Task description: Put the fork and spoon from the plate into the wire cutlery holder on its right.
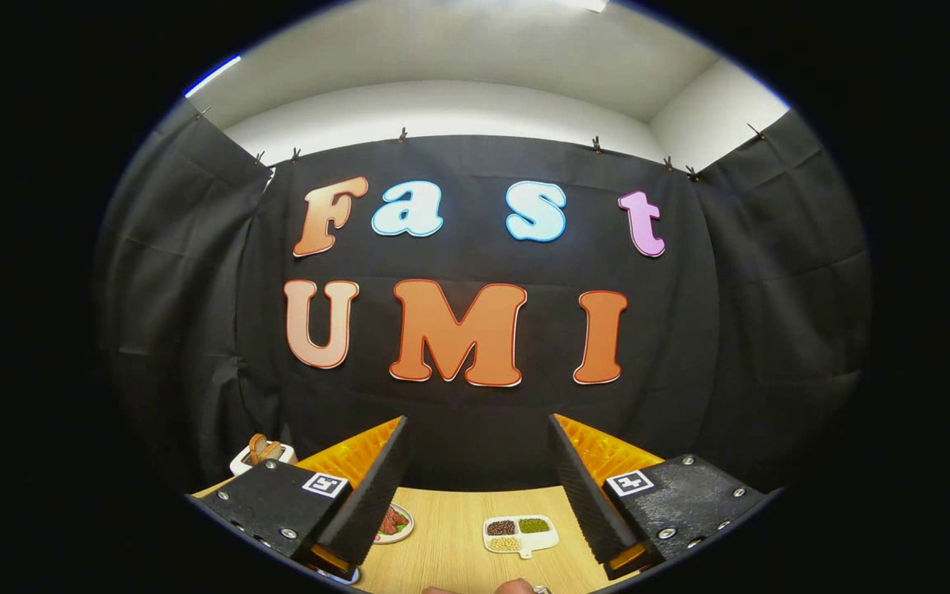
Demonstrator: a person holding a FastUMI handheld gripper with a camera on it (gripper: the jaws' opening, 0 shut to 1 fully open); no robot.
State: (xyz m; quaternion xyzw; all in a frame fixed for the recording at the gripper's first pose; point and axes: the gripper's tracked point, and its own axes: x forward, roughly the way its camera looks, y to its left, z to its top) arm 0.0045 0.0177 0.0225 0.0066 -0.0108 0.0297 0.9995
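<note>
Desk (458, 553): pale wood-grain, smooth, matt. Booth wall (475, 429): black matt cloth, creased. Hand-held gripper (477, 487) fingers (372, 495) spread wide, inner pads w/ fine ribbed texture. Divided dish (520, 535): glossy white.

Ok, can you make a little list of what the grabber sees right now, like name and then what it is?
gripper: open, fingers spread apart, nothing between them, aimed at the booth wall
table: light wood, below and beyond the fingers
divided dish: white, three sections with dark, green and pale bits, on the table between the fingers
small plate: red food on it, beside the left finger
white dish: brown item in it, past the left finger
fork and spoon: cannot tell where they are
</note>
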